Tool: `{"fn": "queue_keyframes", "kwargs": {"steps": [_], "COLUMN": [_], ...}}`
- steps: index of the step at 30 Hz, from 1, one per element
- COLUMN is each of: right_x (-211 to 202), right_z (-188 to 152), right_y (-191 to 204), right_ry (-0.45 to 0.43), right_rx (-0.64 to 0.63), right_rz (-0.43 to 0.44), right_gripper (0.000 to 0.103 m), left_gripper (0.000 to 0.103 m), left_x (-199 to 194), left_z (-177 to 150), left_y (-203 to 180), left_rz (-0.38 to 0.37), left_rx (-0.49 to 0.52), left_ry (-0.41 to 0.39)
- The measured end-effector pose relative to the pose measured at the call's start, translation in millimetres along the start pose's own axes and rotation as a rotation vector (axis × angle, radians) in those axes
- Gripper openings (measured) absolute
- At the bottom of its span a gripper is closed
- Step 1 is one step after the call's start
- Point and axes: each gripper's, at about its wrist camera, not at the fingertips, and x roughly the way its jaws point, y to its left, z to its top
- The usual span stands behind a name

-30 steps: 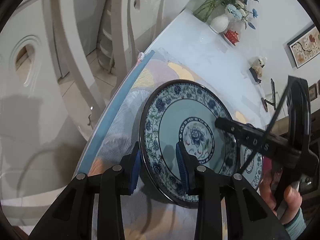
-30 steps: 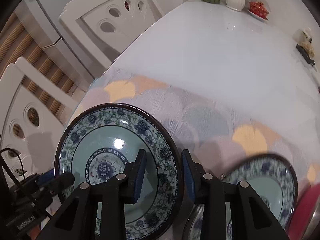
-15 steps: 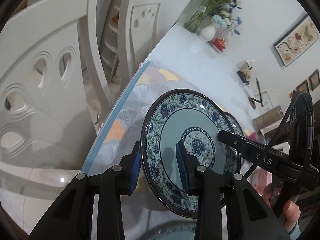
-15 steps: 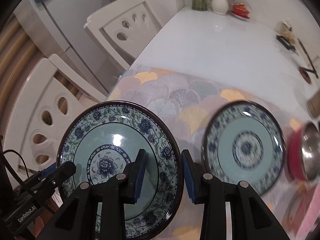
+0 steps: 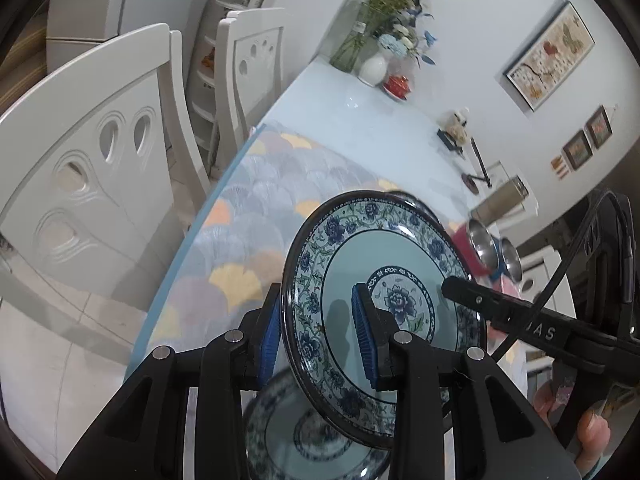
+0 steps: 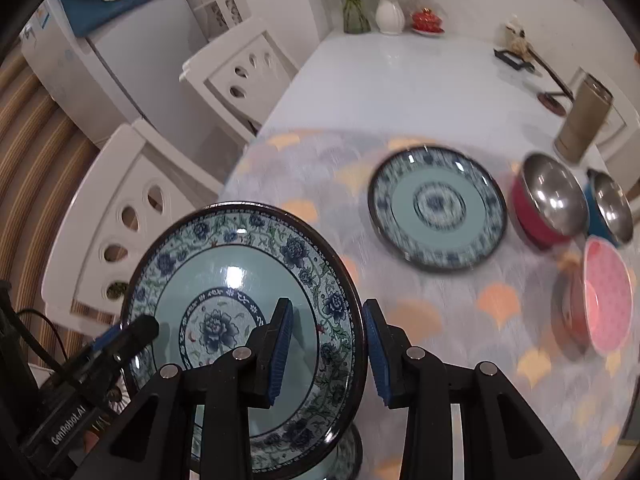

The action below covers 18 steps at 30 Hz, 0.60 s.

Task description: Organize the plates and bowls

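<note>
White dining bench with a fan-patterned mat, white chairs alongside.

Both tools pinch one blue floral plate, held tilted above the mat: left tool on its left rim, right tool on its right rim. Ahead of the right tool lie a second plate, two steel-lined bowls and a pink bowl.

A plate lies on the placemat covering the desk; two steel bowls sit right of it, a patterned bowl before them, a thermos behind.
</note>
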Motion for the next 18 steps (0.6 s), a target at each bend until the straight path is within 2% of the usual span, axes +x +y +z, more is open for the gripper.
{"fn": "queue_keyframes", "kwargs": {"steps": [4,10,14,18], "right_x": [-1.2,7.3,13.2,20.6], "right_z": [-31.4,-65.5,-80.9,-93.6], "right_y": [1.2,-7.0,-8.8,-5.4], "right_ry": [0.017,0.084,0.112,0.12], "right_rx": [-0.022,-0.007,-0.003,-0.042], "right_rz": [-0.044,-0.032,-0.036,-0.09], "right_gripper": [0.036,0.036,0.036,0.036], "left_gripper": [0.031,0.031,0.031,0.031], "left_x": [-1.9,3.4,8.5,14.9], "left_z": [-21.9,-47.2,-65.7,-81.2], "left_y": [-1.0,7.1,6.1,7.6], "left_rz": [0.026,0.042,0.079,0.091], "left_rx": [0.023,0.031,0.091,0.102], "left_ry": [0.027,0.101,0.152,0.193]}}
